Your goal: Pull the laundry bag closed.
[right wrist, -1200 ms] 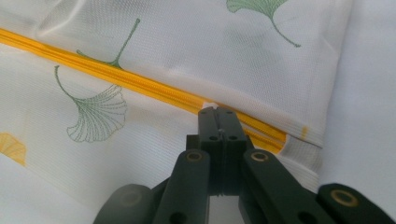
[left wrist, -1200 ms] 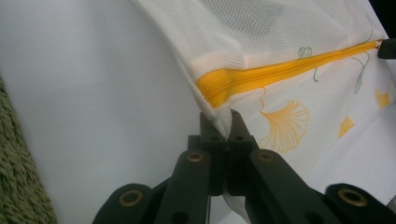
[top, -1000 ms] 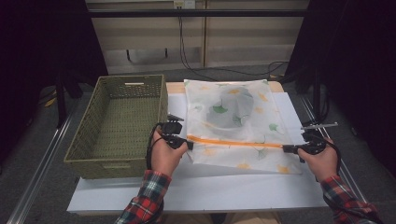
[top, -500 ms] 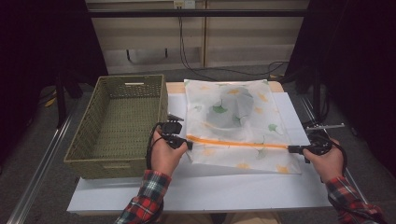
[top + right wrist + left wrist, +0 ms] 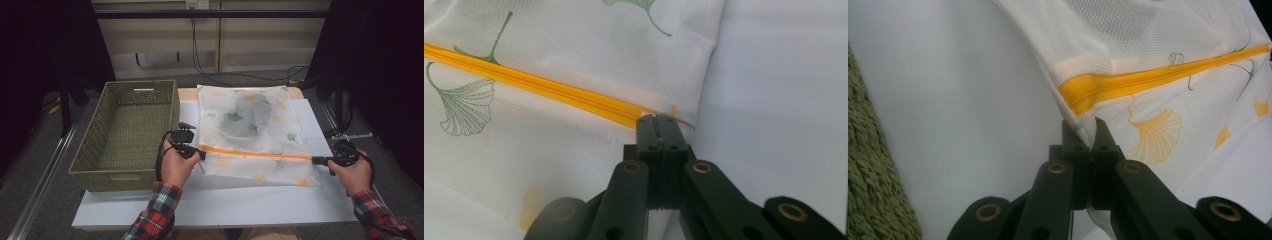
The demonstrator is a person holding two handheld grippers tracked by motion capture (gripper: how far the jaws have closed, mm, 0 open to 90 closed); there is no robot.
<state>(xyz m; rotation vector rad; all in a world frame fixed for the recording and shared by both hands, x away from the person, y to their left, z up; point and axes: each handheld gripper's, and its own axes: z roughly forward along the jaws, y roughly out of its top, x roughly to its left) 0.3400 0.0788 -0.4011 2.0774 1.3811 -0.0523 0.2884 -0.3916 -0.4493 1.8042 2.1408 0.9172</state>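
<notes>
A white mesh bag point(image 5: 255, 135) printed with ginkgo leaves lies flat on the white table top point(image 5: 210, 205); a grey item point(image 5: 250, 117) shows through it. An orange zipper point(image 5: 255, 152) runs across its near part. My left gripper point(image 5: 200, 152) is at the zipper's left end, jaws shut on the bag's edge point(image 5: 1083, 131) just below the orange tape point(image 5: 1148, 82). My right gripper point(image 5: 317, 160) is at the zipper's right end point(image 5: 624, 114), jaws shut there at the bag's right edge point(image 5: 659, 120). The bag is stretched between both grippers.
A woven green basket point(image 5: 125, 132) stands open at the left of the table, close to my left hand. Bare white table lies in front of the bag and to its right point(image 5: 784, 100). Cables and dark curtains sit beyond the far edge.
My right gripper has slid a little to the right along the zipper line, and the orange line now reaches farther right. My left gripper has stayed put.
</notes>
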